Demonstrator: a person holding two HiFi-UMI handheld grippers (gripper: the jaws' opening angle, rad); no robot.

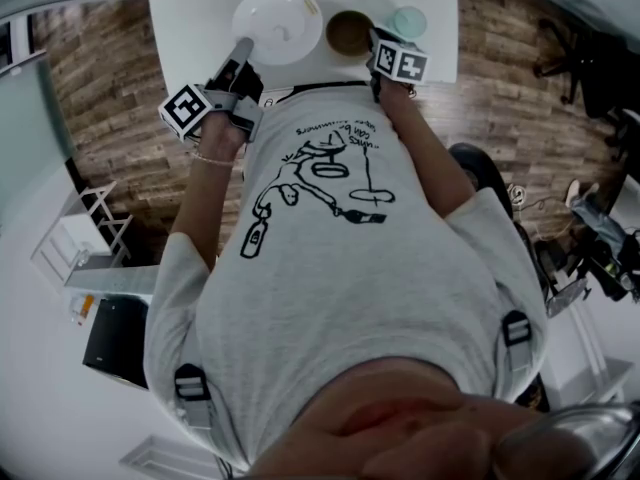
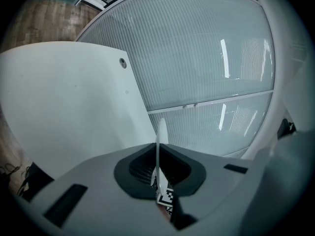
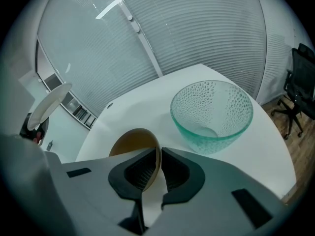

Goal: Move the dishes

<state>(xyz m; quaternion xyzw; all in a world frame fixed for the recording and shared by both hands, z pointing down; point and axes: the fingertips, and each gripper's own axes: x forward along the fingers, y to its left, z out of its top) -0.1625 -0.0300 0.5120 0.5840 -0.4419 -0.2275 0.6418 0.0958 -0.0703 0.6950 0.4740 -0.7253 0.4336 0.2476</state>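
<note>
The left gripper [image 2: 158,167] has its jaws clamped on the rim of the white plate [image 1: 277,24], which sits at the left of the desk [image 1: 195,8]. The plate shows edge-on between the pads. From the right gripper view it seems tilted and raised off the desk, though the head view does not settle that.

The right gripper [image 3: 158,167] has its jaws closed on the near wall of the brown bowl [image 3: 132,144], one pad inside and one outside. The glass bowl [image 3: 211,113] stands free just to the right of it.

All three dishes look rigid, smooth and breakable. The plate is probably the hardest to carry, because a hold on one thin edge leaves its whole weight hanging out from the jaws, so it could pivot or slip on the glaze. A deeper bite on the rim would suit it. The bowls are best taken across the rim wall, and the glass one looks the most slippery.
</note>
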